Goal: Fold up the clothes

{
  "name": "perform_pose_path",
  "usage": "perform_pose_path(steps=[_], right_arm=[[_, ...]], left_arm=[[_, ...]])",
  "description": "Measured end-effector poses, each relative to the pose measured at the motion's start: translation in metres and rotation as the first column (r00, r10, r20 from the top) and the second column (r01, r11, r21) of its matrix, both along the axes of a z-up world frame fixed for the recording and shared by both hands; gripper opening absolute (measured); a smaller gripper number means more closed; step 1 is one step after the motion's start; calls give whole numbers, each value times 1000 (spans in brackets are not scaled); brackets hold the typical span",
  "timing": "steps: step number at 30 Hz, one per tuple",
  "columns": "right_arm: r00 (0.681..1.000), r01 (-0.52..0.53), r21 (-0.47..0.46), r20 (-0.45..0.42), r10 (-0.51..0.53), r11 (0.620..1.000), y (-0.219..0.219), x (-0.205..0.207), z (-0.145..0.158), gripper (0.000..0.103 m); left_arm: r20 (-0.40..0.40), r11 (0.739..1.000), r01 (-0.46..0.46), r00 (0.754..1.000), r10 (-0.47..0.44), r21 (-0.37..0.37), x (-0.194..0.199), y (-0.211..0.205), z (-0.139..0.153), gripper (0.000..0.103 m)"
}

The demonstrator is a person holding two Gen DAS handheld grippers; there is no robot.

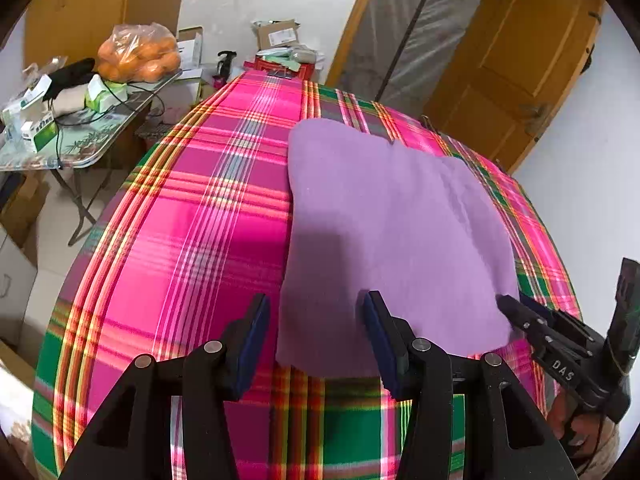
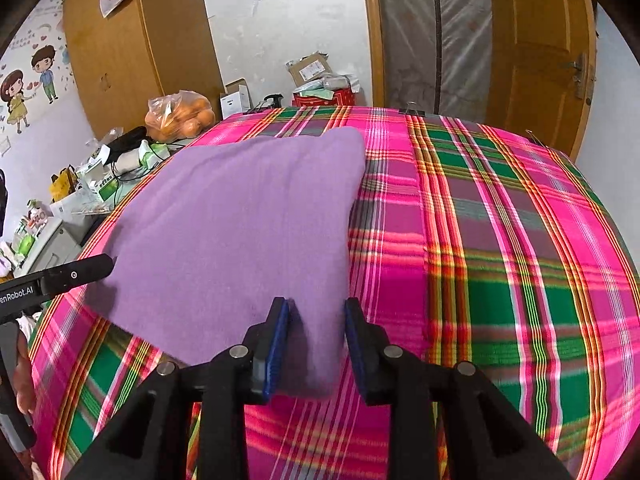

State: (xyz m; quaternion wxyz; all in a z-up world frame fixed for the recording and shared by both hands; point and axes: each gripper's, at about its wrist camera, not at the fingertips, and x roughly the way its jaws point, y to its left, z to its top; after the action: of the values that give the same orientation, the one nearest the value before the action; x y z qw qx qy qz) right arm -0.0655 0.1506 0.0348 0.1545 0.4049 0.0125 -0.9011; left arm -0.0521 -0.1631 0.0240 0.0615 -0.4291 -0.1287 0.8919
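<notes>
**Purple cloth flat on the plaid desk, both grippers at its near edge**

Purple cloth [image 1: 396,220] lies flat on a desk [image 1: 192,208] covered in pink, green and yellow plaid. It looks folded, with a soft crease running across it in the left wrist view. Its near edge lies close to the near side of the desk.

The left gripper [image 1: 316,340] is spread wide over the cloth's near left corner. One blue pad sits above the plaid just left of the cloth, the other above the cloth itself, and neither presses on the fabric.

The right gripper [image 2: 317,346] stands partly apart over the near right corner. The corner lies between its blue pads [image 2: 276,352], but gaps show on both sides, so nothing is pinched. In the left wrist view this gripper appears at the cloth's right edge, with part of a hand [image 1: 580,424] below it.

Far left of the desk stands a side table [image 1: 80,148] with boxes, cables and a bag of oranges [image 1: 138,56]. Cardboard boxes [image 2: 310,68] sit against the far wall, beside a wooden door [image 2: 540,52].
</notes>
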Motion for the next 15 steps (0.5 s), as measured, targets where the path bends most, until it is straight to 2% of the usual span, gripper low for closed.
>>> perform_pose_path(steps=[6, 12, 15], right_arm=[[1000, 15, 12, 11, -15, 1000, 0, 18, 2, 29], [1000, 15, 23, 21, -16, 1000, -7, 34, 2, 29], [1000, 12, 27, 26, -13, 1000, -10, 39, 0, 29]], left_arm=[[42, 1000, -2, 999, 3, -25, 12, 12, -4, 51], [52, 1000, 22, 998, -21, -16, 23, 27, -7, 51], [50, 999, 20, 999, -18, -36, 24, 35, -7, 51]])
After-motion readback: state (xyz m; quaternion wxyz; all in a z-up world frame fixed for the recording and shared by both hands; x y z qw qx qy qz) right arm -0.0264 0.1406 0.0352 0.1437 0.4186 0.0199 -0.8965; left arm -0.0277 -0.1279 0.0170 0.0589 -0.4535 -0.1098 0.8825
